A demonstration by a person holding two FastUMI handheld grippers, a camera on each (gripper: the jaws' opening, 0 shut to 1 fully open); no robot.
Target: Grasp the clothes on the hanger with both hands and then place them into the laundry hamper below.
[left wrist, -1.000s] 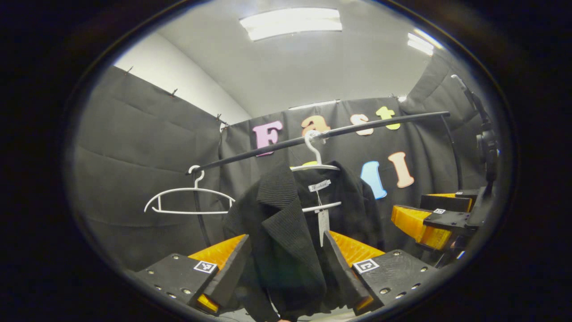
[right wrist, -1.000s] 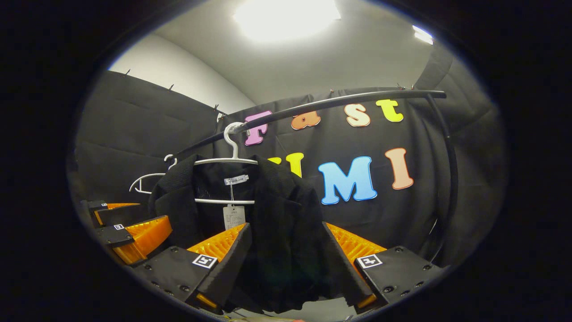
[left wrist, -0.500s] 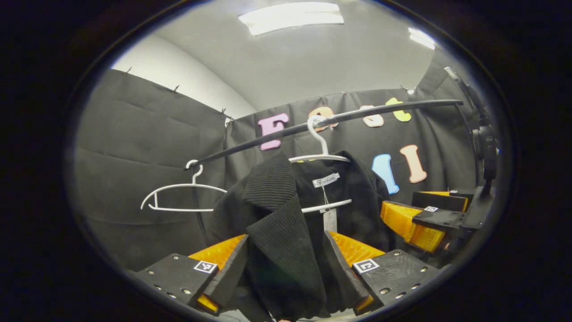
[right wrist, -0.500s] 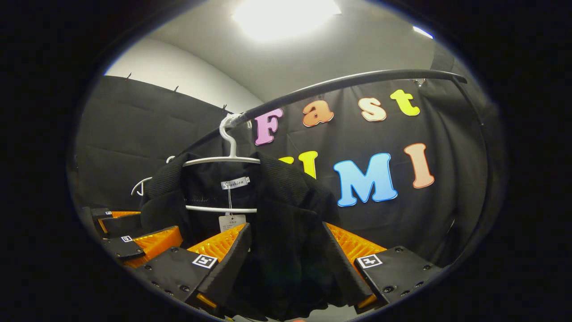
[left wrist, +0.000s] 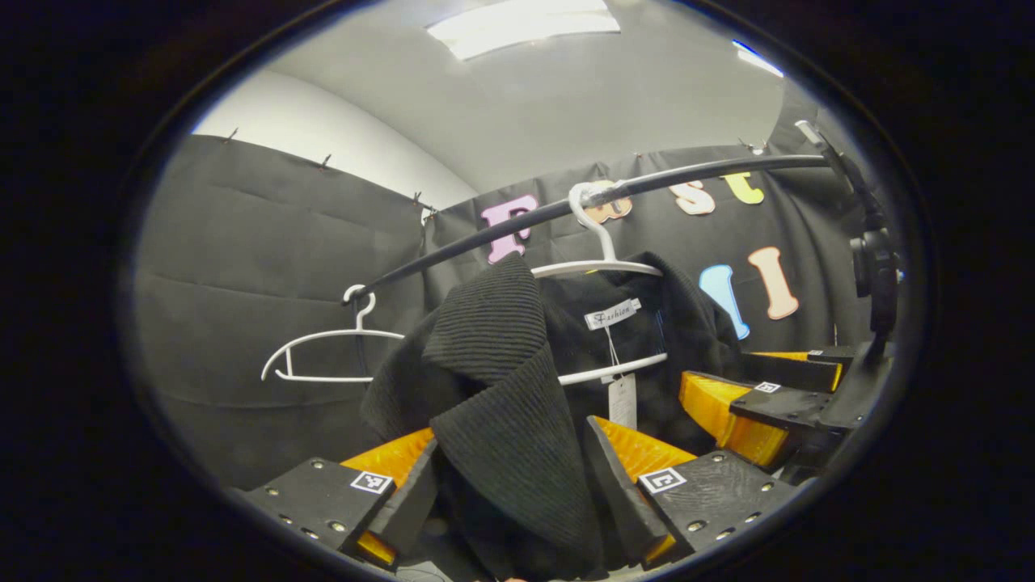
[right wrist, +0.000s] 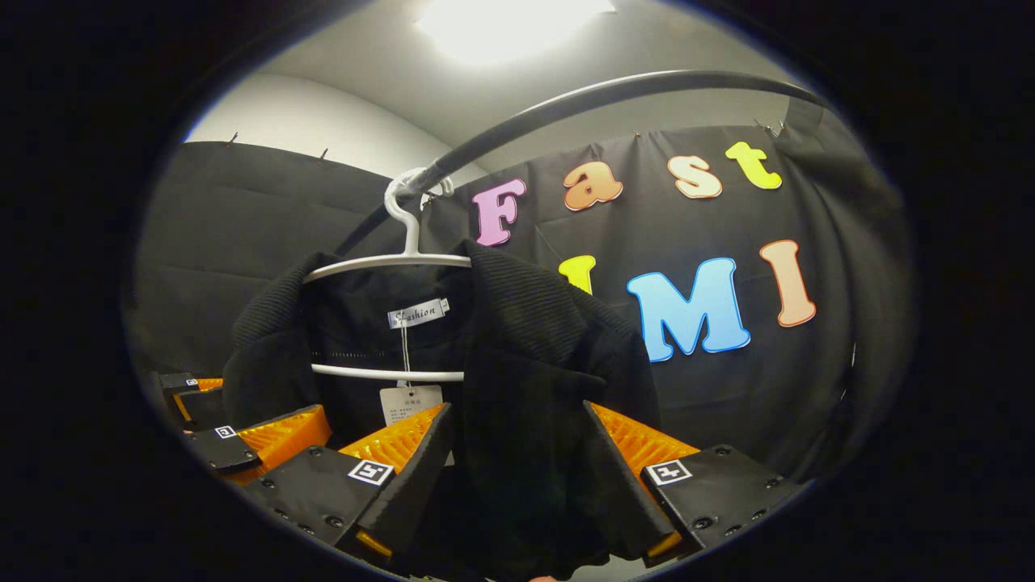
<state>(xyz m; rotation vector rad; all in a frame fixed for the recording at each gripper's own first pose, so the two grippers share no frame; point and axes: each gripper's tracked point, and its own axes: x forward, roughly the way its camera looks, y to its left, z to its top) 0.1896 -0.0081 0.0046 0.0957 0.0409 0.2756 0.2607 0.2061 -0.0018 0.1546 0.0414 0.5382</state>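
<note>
Hanging from a white plastic hanger (left wrist: 602, 263) on the black clothes rail (left wrist: 485, 238): a black ribbed-knit jacket (left wrist: 501, 388), collar label and paper swing tag (left wrist: 623, 400) showing at the open neck. In the left gripper view, one front panel folded outward and down, running between the two fingers of the left hand-held gripper (left wrist: 509, 505); knit fills the gap from finger to finger, both fingers against the cloth, so gripped on the jacket at a middling width. In the right gripper view, the same jacket (right wrist: 525, 364) on its hanger (right wrist: 388, 263), the other shoulder and front panel dropping between the fingers of the right hand-held gripper (right wrist: 517, 501); cloth packed across the whole gap there too, both fingers pressed on it.

Seen across the jacket in the left gripper view: the right hand-held gripper low at the right edge, just beside the garment. Seen in the right gripper view: the left hand-held gripper low at the left edge, close against the jacket's far side.

Further along the rail in the left gripper view, a second white hanger (left wrist: 331, 356), bare. Behind everything, black cloth wall (left wrist: 267, 267), pale ceiling with a lit panel (left wrist: 521, 20) above.
</note>
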